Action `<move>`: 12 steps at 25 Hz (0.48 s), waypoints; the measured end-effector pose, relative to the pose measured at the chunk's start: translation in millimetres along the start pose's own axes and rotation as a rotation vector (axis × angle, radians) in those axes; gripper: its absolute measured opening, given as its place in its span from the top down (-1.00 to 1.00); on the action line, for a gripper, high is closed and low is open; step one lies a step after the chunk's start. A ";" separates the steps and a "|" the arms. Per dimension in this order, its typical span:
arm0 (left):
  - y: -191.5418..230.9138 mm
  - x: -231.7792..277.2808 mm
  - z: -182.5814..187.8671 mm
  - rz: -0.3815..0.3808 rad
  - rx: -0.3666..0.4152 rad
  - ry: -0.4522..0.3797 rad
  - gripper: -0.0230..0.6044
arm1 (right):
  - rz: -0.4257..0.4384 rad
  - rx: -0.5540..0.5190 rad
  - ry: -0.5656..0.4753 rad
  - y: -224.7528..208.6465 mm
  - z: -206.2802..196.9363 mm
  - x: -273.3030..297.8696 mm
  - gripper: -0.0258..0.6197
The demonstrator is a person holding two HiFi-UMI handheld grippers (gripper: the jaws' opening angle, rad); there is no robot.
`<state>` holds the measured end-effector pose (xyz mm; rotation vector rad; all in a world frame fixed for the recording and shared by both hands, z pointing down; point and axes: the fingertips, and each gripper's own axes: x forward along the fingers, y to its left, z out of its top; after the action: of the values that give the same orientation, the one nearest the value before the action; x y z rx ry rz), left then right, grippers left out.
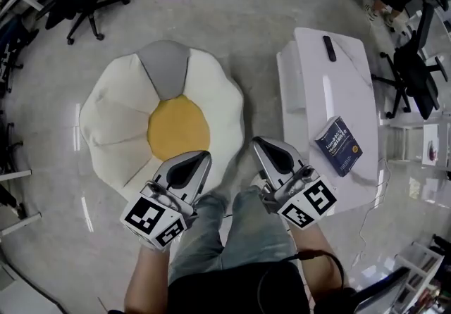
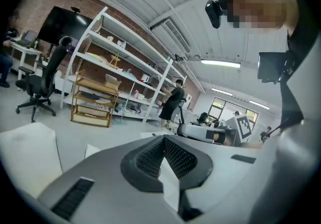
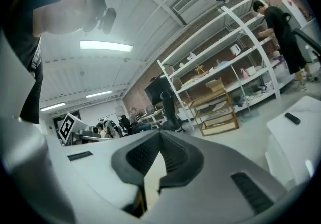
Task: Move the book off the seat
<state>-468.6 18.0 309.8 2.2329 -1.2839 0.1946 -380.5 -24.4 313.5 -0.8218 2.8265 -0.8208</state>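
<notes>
The book [image 1: 339,145], dark blue, lies flat on the white tabletop [image 1: 317,87], close to its right edge and nearer the end by the person. It sits askew to the edges. A black remote [image 1: 329,48] lies well apart from it, toward the far end of the same tabletop. The seat [image 1: 120,115], a floor cushion shaped like a fried egg with white lobes, a yellow centre and one grey segment, stands on the floor [image 1: 254,17] to the left of the tabletop and has nothing on it.

The person stands between seat and tabletop, with jeans-clad legs [image 1: 232,224] showing at the bottom of the head view, and holds both grippers out in front, above the near edge of the seat. The left gripper [image 1: 200,158] has its jaws pressed fully together with nothing between them; its own view shows the closed tips [image 2: 163,160] aimed across the room at white shelves [image 2: 120,67], a low wooden rack [image 2: 93,102], an office chair [image 2: 42,82] and a standing person [image 2: 173,105]. The right gripper [image 1: 260,143] is likewise closed and empty. Its view has the tips [image 3: 159,155] meeting, with the shelves, the rack and the far end of the tabletop beyond. Neither gripper touches the book.
</notes>
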 end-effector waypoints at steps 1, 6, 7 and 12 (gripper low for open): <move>-3.6 -7.0 11.6 0.001 -0.003 -0.020 0.91 | 0.019 -0.010 -0.005 10.2 9.6 3.5 0.88; -26.0 -41.5 79.4 0.019 0.022 -0.105 0.91 | 0.106 -0.047 -0.022 60.0 60.7 20.0 0.88; -31.4 -48.3 90.5 0.026 0.033 -0.112 0.91 | 0.121 -0.049 -0.030 70.0 70.9 22.0 0.88; -61.7 -68.5 123.6 0.045 0.108 -0.097 0.91 | 0.179 -0.054 -0.079 110.0 122.5 26.0 0.88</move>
<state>-471.4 28.7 155.9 2.3315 -1.4064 0.1780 -427.3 -17.5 153.7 -0.5827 2.8118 -0.6744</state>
